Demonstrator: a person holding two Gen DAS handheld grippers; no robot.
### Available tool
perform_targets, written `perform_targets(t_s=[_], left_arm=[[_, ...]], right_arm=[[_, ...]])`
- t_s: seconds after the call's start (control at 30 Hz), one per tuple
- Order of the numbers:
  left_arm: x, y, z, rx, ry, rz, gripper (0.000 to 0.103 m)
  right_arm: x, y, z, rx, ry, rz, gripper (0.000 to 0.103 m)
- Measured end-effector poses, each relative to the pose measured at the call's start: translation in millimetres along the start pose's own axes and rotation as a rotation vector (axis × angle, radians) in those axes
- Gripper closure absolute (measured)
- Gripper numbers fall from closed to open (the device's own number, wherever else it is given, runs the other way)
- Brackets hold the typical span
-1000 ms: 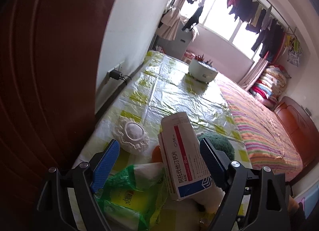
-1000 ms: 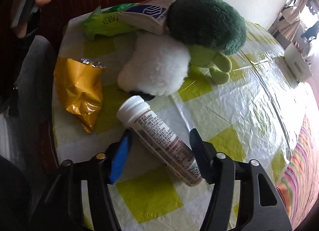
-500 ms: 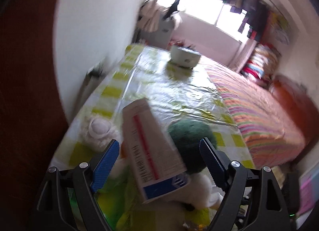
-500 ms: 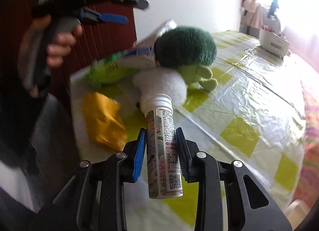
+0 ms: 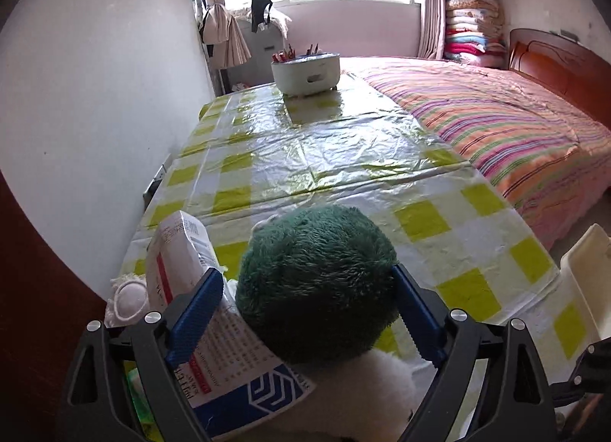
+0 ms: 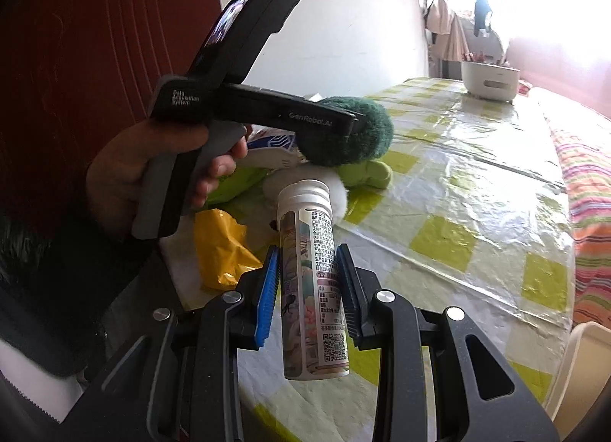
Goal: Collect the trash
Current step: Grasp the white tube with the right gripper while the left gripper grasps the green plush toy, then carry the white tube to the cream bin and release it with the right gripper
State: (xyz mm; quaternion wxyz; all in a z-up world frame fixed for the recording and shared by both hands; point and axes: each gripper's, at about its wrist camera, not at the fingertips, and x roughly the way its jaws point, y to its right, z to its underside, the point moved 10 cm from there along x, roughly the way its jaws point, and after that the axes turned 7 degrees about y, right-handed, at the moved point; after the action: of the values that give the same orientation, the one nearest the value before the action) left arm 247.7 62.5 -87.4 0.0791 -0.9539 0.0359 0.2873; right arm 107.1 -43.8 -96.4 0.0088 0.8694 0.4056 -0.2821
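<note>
So far: right gripper [image 6: 309, 289] clenched on tablet tube [image 6: 311, 281], lifted off table [image 6: 458, 182], lower centre of right view. Left gripper [image 5: 305, 312] spread wide, empty, straddling green plush toy [image 5: 317, 281]. Still uncollected: medicine box [image 5: 183, 251] at lower left, yellow wrapper [image 6: 221, 247], green packet [image 6: 233, 182]. Cream bin rim [image 6: 576, 361] at lower right.
</note>
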Motion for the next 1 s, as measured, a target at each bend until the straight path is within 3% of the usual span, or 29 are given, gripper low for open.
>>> perform_targets(t_s=[0.03,0.23,0.6,1.0], left_arm=[[1.0,0.0,-0.7,-0.013,0.007,0.026,0.039],[-1.8,-1.5,-7.1,-0.078,0.038,0.050,0.052],[-67.1,28.8,-43.8,-0.083,0.226,0.158,0.053],[-104.1,75.8,-54.9,-0.091,0.268,0.316,0.053]], right_arm=[[-2.1,1.8,-1.8,0.008,0.009,0.004,0.074],[-17.2,10.8,-11.0,0.046,0.087,0.047,0.074],[-52.1,33.6,-20.7,0.103,0.215,0.146,0.074],[-89.4,73.3,-20.8,0.187,0.323,0.308,0.074]])
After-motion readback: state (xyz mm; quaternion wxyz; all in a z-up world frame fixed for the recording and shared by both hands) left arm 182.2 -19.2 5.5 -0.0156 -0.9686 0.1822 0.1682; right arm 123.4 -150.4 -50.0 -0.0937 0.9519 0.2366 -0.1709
